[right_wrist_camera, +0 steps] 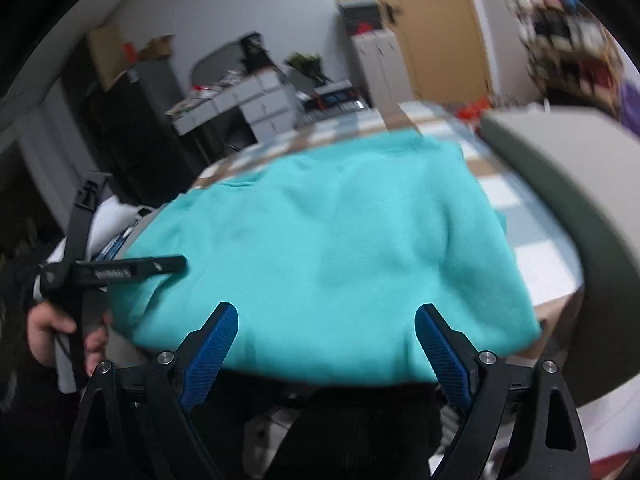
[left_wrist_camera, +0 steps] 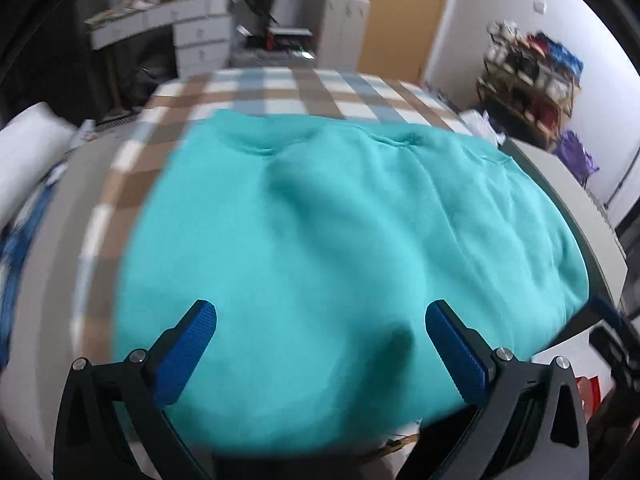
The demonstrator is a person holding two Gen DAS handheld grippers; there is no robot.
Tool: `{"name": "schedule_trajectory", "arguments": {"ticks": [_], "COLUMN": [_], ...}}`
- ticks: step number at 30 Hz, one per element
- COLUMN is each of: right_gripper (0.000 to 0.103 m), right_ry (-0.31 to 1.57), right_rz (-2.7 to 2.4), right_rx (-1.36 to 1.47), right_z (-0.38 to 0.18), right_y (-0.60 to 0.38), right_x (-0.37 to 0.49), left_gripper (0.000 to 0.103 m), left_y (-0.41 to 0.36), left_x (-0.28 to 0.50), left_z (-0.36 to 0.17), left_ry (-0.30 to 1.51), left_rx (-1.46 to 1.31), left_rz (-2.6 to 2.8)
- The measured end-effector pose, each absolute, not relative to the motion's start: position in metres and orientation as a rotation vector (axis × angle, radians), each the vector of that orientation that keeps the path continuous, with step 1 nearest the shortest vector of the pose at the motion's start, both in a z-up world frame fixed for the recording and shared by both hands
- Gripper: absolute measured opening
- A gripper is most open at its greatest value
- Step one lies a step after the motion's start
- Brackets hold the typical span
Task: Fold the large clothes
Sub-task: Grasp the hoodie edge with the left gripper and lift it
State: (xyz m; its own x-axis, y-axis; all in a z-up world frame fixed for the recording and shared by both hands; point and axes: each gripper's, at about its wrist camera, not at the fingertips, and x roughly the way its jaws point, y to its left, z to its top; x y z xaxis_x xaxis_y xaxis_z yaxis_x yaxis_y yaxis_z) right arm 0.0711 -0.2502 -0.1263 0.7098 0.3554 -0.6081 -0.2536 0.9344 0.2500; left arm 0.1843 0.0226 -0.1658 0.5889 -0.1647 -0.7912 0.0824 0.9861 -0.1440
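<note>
A turquoise sweatshirt (left_wrist_camera: 340, 248) lies spread on a checked tablecloth (left_wrist_camera: 280, 88), folded into a broad block; it also shows in the right wrist view (right_wrist_camera: 340, 232). My left gripper (left_wrist_camera: 320, 316) is open, its blue pads (left_wrist_camera: 188, 352) just above the garment's near edge, holding nothing. My right gripper (right_wrist_camera: 326, 316) is open above the garment's near edge, empty. In the right wrist view the left gripper (right_wrist_camera: 120, 270) shows at the left, held by a hand (right_wrist_camera: 44, 332), reaching over the garment's left side.
The checked cloth (right_wrist_camera: 520, 208) covers a table with a grey rim (left_wrist_camera: 52, 216). A grey curved surface (right_wrist_camera: 580, 200) lies at the right. White drawers (left_wrist_camera: 200, 36), a wooden door (left_wrist_camera: 404, 12) and a cluttered shelf (left_wrist_camera: 532, 76) stand behind.
</note>
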Motion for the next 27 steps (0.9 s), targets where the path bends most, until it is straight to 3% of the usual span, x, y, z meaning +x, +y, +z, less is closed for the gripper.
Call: {"name": "schedule_trajectory", "arguments": {"ticks": [6, 11, 16, 27], "right_gripper": [0.091, 0.091, 0.091, 0.091], "right_ry": [0.678, 0.7, 0.693, 0.73], "right_rz": [0.426, 0.502, 0.526, 0.496], "right_rx": [0.114, 0.108, -0.001, 0.091], "right_z": [-0.116, -0.117, -0.117, -0.127], "right_y": [-0.209, -0.174, -0.145, -0.152], "right_x": [0.071, 0.076, 0.071, 0.083], "left_gripper": [0.102, 0.102, 0.102, 0.102], "left_y": [0.092, 0.131, 0.14, 0.121], "left_x": [0.133, 0.128, 0.137, 0.134], "left_z": [-0.183, -0.229, -0.253, -0.22], "left_ry": [0.94, 1.031, 0.974, 0.955], "left_rx": [-0.299, -0.661, -0.93, -0.931], "left_rz": [-0.053, -0.08, -0.243, -0.297]}}
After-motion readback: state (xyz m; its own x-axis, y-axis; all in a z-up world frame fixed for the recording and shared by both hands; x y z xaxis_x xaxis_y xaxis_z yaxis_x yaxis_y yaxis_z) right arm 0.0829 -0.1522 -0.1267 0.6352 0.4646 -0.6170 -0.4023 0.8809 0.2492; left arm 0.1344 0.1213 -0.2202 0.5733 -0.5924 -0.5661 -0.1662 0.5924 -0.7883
